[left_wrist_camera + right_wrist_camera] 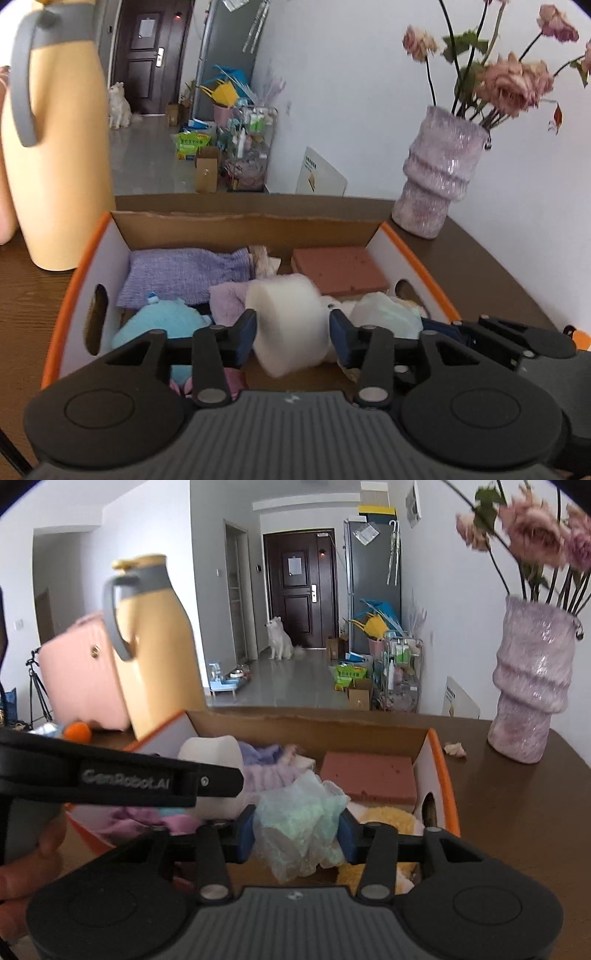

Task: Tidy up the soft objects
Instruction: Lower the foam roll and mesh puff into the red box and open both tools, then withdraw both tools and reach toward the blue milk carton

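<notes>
From the left wrist: your left gripper (293, 328) hangs over the near half of the cardboard box (88, 258) on the brown counter (480, 258), a white foam roll (288, 325) between its blue pads. The pads look to have let go of the roll's sides, so you appear to be releasing it over the pile. Inside lie a folded purple cloth (184, 277) at the far left, a pink sponge block (340, 271) at the far right, and a blue plush toy (162, 328) at the near left. A yellow jug (59, 166) stands left of the box, a lilac vase (439, 173) of dried roses far right.

From the right wrist: your right gripper (295, 834) holds a crinkled pale-green plastic bag (299, 823) over the box's near right, by something fluffy and yellow (388, 819). Whether its pads press the bag cannot be told. The left gripper's arm crosses in from the left.
</notes>
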Tool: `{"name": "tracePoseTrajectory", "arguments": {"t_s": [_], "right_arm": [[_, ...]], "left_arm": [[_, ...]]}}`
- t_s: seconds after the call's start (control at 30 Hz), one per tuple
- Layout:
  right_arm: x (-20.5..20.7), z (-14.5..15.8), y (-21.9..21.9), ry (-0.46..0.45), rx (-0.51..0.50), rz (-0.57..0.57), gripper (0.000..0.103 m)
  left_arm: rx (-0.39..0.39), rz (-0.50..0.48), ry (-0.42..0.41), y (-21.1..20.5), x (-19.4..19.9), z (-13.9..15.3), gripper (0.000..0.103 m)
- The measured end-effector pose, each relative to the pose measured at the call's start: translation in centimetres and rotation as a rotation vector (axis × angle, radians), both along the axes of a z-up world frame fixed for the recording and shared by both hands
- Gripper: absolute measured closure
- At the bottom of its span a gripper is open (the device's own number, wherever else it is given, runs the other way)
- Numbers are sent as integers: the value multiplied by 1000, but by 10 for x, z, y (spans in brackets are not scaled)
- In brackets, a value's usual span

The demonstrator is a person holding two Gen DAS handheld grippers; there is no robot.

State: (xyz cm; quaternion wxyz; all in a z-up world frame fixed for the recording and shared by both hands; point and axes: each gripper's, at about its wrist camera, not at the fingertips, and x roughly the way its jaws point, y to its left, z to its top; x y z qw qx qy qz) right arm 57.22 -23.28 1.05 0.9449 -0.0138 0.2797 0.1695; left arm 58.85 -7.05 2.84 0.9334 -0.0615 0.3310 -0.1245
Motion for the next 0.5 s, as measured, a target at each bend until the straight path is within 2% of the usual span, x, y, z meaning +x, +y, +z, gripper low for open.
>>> {"name": "tracePoseTrajectory", "arguments": {"t_s": [0.03, 0.07, 0.13, 0.17, 0.37, 0.5], "right_arm": [[2, -6, 1, 4, -6, 3, 45], [4, -8, 0, 7, -11, 11, 43], [3, -9, -1, -14, -4, 14, 28], [1, -8, -2, -25, 2, 10, 24], [-8, 15, -10, -76, 7, -6, 23], [-26, 33, -15, -111, -7, -16, 23]], "left_arm": [[5, -9, 6, 0, 3, -5, 44], [6, -13, 9, 1, 5, -8, 38], [10, -13, 2, 6, 6, -11, 37], [9, -8, -9, 9, 5, -12, 37], [13, 13, -42, 22, -8, -6, 35], [23, 34, -80, 30, -27, 11, 32]]}}
